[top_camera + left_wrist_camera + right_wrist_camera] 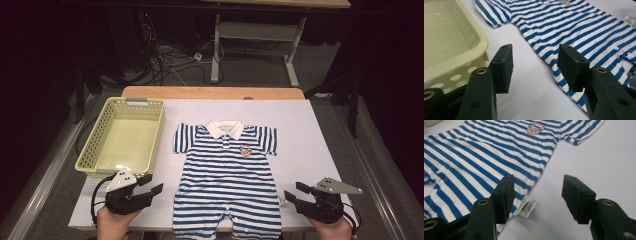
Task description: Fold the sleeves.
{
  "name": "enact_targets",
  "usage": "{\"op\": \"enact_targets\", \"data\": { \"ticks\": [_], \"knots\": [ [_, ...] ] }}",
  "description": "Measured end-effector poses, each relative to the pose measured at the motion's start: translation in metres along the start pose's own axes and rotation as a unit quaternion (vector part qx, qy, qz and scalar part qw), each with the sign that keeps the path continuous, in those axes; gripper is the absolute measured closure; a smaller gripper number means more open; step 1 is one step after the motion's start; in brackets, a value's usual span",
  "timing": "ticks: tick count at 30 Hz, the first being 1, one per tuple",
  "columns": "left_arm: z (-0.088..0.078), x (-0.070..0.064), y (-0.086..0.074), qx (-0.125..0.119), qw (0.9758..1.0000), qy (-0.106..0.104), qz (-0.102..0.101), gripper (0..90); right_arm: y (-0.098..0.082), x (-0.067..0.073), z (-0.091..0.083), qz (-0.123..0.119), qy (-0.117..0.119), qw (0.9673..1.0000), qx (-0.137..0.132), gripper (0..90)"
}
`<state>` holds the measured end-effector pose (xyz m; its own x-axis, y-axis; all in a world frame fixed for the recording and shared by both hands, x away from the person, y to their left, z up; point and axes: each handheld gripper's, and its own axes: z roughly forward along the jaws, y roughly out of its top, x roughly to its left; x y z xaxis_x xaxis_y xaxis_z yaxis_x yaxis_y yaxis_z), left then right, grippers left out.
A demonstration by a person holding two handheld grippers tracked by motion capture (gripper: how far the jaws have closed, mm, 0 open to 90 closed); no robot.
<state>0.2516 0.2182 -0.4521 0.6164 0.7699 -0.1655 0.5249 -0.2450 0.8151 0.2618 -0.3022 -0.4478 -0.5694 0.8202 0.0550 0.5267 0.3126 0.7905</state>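
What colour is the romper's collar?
White, above blue-and-white stripes; the romper's collar shows best in the high view.

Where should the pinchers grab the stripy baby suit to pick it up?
Probably at its side edges. The striped romper lies flat and spread on the white table, so only edges offer cloth to pinch. The left gripper and right gripper, both open, could each slide in from its own side.

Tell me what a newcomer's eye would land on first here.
First, the blue-and-white striped baby romper, spread flat in the middle of the white table with a bear badge on its chest. Next, the pale yellow basket to its left. An open left gripper and right gripper flank the romper.
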Motion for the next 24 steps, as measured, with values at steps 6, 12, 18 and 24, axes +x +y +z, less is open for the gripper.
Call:
{"op": "enact_targets", "data": {
  "ticks": [6,12,18,24],
  "knots": [
    [0.001,0.000,0.006,-0.009,0.9999,-0.004,0.003,44.5,-0.002,-0.001,-0.001,-0.001,0.003,1.0000,-0.001,44.0],
    [0.003,0.001,0.018,-0.021,0.9997,-0.008,-0.001,43.0,-0.003,-0.003,0.000,0.009,0.001,1.0000,0.001,43.6],
    [0.003,0.000,0.030,-0.030,0.9995,-0.006,0.004,41.3,-0.004,-0.005,-0.002,0.018,-0.001,0.9998,-0.004,42.3],
    [0.007,0.002,0.043,-0.025,0.9996,-0.004,0.009,40.7,-0.005,-0.008,-0.003,0.025,-0.003,0.9996,-0.008,41.3]
  ]
}}
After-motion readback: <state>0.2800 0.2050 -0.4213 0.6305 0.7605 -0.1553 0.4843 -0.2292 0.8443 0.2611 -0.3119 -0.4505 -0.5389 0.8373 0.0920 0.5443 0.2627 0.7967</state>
